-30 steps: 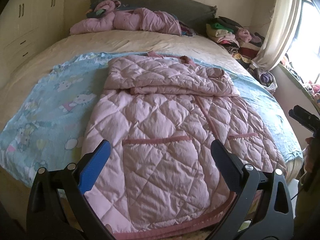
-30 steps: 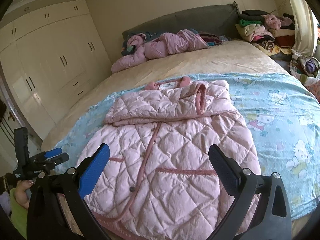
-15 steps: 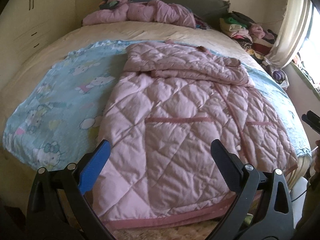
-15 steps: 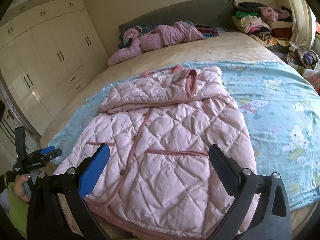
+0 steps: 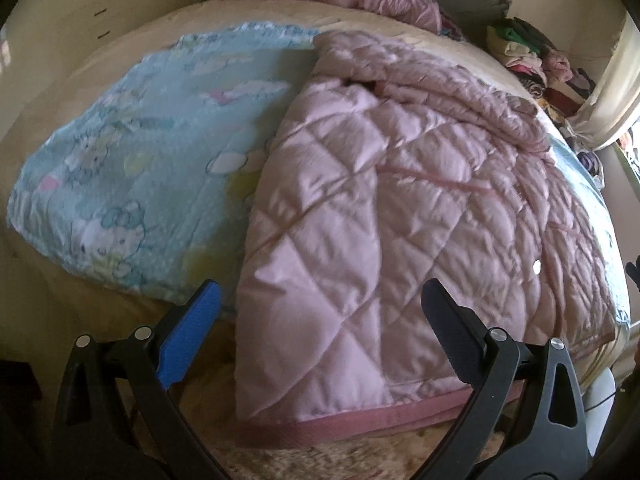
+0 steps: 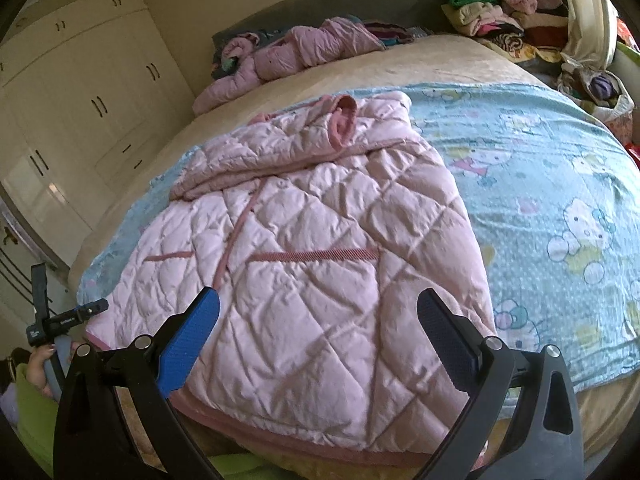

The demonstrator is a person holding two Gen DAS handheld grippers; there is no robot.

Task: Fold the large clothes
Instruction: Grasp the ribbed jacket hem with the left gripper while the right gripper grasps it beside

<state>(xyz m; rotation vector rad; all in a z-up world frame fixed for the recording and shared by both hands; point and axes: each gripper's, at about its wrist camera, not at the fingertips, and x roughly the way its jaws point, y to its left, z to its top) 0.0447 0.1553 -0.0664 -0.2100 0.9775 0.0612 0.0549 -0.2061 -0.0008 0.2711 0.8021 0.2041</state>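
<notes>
A large pink quilted coat (image 5: 400, 208) lies flat on a light blue cartoon-print blanket (image 5: 132, 152) on the bed, sleeves folded across its upper part. Its dark pink hem (image 5: 360, 428) hangs at the near bed edge. My left gripper (image 5: 320, 320) is open and empty, just above the coat's lower left corner. In the right wrist view the same coat (image 6: 320, 248) fills the middle, and my right gripper (image 6: 318, 320) is open and empty above its lower right part. The left gripper (image 6: 60, 320) shows at the far left of that view.
Another pink garment (image 6: 296, 52) lies at the headboard. A pile of folded clothes (image 6: 504, 12) sits at the far right of the bed near a curtain (image 5: 608, 92). Cream wardrobes (image 6: 80, 92) stand along the left wall.
Both grippers have moved down and closer to the coat's hem at the near bed edge. The left one has shifted toward the lower left corner. Both stay open.
</notes>
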